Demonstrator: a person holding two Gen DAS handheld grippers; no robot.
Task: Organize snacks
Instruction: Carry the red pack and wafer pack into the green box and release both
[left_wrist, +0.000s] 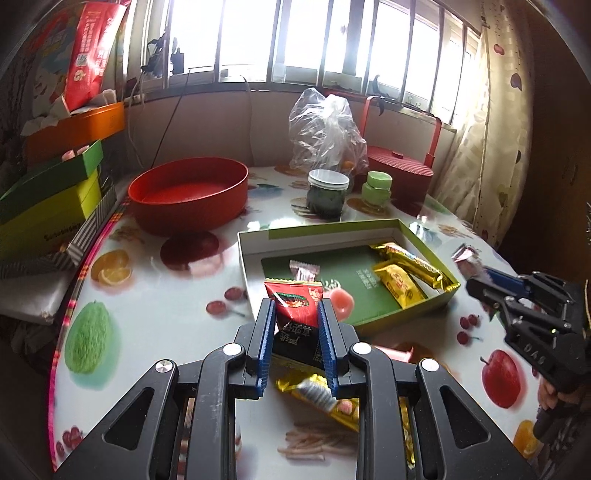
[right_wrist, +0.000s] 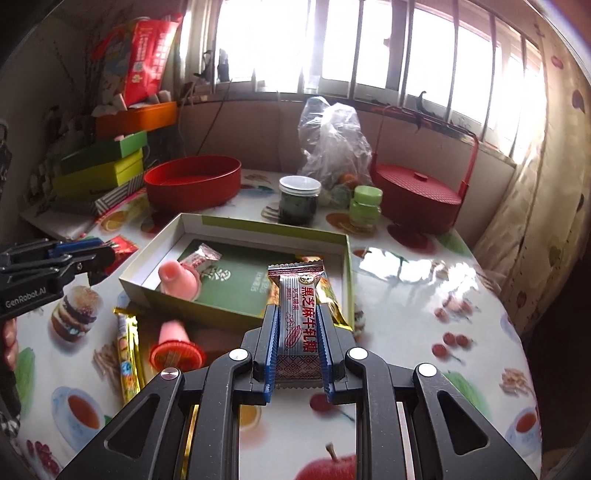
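— Snacks first: the left gripper (left_wrist: 295, 310) is pinching a red-and-black snack packet (left_wrist: 295, 314), its blue pads pressed on both sides of it. The packet's red end points forward, away from the hand, and its long axis runs along the fingers.

— And the other one?

— The right gripper (right_wrist: 297, 317) is clamped on a silver sesame nougat bar (right_wrist: 297, 314) with red lettering. That bar also lies lengthwise between the fingers, crimped end sticking out ahead past the fingertips, its printed face up.

— How are the hands set?

— Both tools tilt downward over the fruit-print table (left_wrist: 166, 295), off the surface. A fingertip of the person shows under each handle at the edge of the other camera's view.

— Where's the box?

— The shallow green-lined box (left_wrist: 258, 243) sits just ahead of both grippers, between them. Inside it are two gold-wrapped snacks (left_wrist: 402, 273) on the side nearer the right gripper, a small pink-wrapped candy (left_wrist: 304, 271) and a pink jelly cup (right_wrist: 179, 278) lying tilted.

— Anything outside it?

— Below the left gripper lies a gold packet (left_wrist: 321, 398); another pink jelly cup (right_wrist: 175, 345) lies on its side near the box's front wall. Beyond the box stand a red round tub (left_wrist: 188, 192), a dark jar (left_wrist: 327, 192) and a small green jar (left_wrist: 376, 186).
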